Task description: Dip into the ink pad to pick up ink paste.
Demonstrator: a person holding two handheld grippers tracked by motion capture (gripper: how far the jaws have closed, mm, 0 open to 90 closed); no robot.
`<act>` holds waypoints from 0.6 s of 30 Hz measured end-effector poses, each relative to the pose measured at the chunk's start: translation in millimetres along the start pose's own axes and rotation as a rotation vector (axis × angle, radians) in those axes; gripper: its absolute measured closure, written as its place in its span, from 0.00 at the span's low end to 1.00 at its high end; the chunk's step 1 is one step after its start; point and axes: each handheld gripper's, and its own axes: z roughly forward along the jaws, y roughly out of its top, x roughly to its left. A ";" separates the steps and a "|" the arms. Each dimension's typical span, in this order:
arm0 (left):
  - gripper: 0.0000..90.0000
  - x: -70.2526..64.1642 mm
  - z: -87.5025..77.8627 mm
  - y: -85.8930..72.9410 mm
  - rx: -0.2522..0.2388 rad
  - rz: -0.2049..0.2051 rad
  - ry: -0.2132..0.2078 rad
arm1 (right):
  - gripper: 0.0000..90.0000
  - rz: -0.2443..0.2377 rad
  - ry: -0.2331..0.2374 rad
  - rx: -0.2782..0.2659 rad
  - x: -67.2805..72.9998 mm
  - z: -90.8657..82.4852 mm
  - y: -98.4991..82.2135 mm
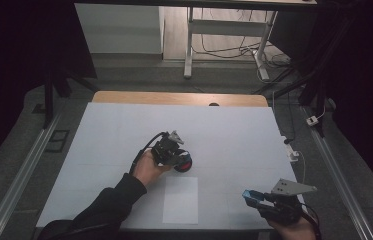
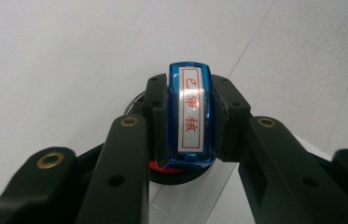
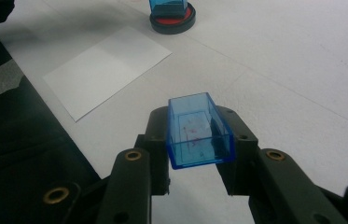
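stamp: blue see-through stamp [image 2: 191,114] with a white label and red characters on its top, clamped between the jaws of the left gripper [image 2: 191,126]; stands upright on the ink pad, near the middle of the table.
stamp, other views: its blue body [image 3: 165,6] shows at the top edge of the right gripper view, sitting in the pad; in the high view it is hidden under the gripper.
ink pad: round black pad [image 3: 173,23] with a red inking surface, on the white table cover just beyond the far edge of the paper; seen from above as a red and black disc [image 1: 184,163] just right of the left gripper.
left gripper: [image 1: 170,150] jaws closed tight on the two sides of the stamp, pointing down at the pad; held by the left hand [image 1: 147,167], dark sleeve behind.
cap: blue see-through stamp cap [image 3: 198,130], open side facing the camera, faint red ink marks inside; also visible from above [image 1: 252,196].
right gripper: [image 3: 198,140] jaws closed on the cap, held near the right front corner of the table, well apart from the stamp; grey plate on top in the high view [image 1: 274,200].
paper: blank white sheet [image 1: 180,199] flat on the table near the front edge, between the two grippers; [image 3: 106,67].
table: white cover [image 1: 124,130], wooden edge at the far side.
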 end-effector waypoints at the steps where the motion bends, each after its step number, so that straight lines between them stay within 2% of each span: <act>1: 0.78 -1.0 0.1 0.7 0.006 0.004 0.006 | 0.75 0.000 0.000 0.000 0.0 0.0 0.0; 9: 0.78 -13.5 1.4 4.7 0.036 0.064 0.074 | 0.75 -0.003 -0.003 0.005 0.1 -0.1 0.2; 12: 0.78 -14.8 1.7 5.2 0.039 0.072 0.081 | 0.75 -0.004 -0.003 0.005 0.2 -0.1 0.1; 17: 0.78 -3.8 0.7 1.7 0.017 0.019 0.021 | 0.75 -0.004 -0.001 0.005 0.1 -0.1 0.1; 18: 0.78 1.0 0.6 0.2 0.004 -0.006 -0.005 | 0.75 -0.004 -0.002 0.005 0.1 -0.1 0.1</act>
